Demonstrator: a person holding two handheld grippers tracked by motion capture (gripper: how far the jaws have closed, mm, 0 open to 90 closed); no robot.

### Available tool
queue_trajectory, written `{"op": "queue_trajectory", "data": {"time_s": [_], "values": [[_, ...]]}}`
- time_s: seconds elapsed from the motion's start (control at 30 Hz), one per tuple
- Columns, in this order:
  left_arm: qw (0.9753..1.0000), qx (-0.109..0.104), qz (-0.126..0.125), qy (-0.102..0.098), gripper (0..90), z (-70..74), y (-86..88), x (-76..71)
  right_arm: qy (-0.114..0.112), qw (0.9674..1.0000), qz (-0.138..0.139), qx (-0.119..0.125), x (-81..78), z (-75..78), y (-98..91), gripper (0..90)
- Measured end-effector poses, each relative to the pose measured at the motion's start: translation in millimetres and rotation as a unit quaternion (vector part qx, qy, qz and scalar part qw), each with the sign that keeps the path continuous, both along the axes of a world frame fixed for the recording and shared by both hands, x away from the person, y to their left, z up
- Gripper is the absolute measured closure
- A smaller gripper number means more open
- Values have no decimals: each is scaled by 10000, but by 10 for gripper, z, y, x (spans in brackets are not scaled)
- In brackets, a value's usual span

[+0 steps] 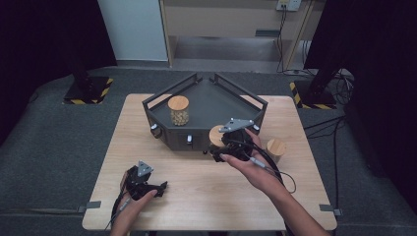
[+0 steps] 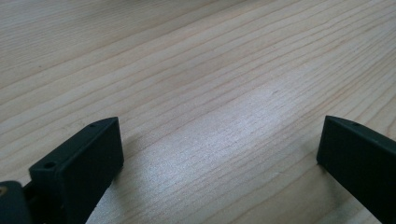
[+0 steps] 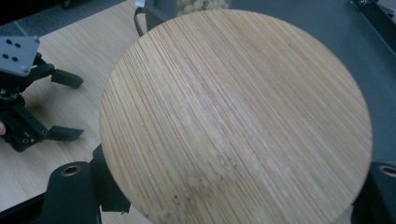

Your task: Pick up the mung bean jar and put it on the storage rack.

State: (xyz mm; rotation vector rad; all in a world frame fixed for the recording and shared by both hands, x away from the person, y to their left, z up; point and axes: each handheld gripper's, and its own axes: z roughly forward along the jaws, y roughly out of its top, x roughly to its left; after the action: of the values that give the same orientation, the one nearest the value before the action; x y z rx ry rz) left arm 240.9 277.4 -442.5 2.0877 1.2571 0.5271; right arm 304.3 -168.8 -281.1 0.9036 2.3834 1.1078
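Right tongs (image 1: 222,143) pinching a bamboo-lidded jar (image 3: 236,116) at the dark tray's (image 1: 206,101) front edge, likely to join the jar (image 1: 178,110) already inside; left tongs (image 1: 160,188) spread, resting empty on the counter (image 1: 196,196).

A: Near half of table (image 1: 206,196): bare wood, open passage side to side. Left gripper (image 1: 162,187) parked at near-left corner, jaws spread over bare board.

B: Far half?

A: Blocked by dark tray (image 1: 206,98), raised rails all round. Jar (image 1: 178,110) standing inside, left part; rest of tray floor bare.

B: Right side?

A: Tight. Right gripper (image 1: 216,147) clamped on a wooden-lidded jar (image 1: 216,135) right at tray's front wall. Another jar (image 1: 276,150) just right of that hand. Narrow strip of board past it to table edge.
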Motion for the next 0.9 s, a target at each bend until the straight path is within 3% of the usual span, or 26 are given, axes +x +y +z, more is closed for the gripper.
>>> {"op": "queue_trajectory", "data": {"time_s": [0.9], "values": [[10000, -13, 10, -6, 0, -3, -1, -2, 87, 9996, -228, 106, 473, 115, 122, 253]]}}
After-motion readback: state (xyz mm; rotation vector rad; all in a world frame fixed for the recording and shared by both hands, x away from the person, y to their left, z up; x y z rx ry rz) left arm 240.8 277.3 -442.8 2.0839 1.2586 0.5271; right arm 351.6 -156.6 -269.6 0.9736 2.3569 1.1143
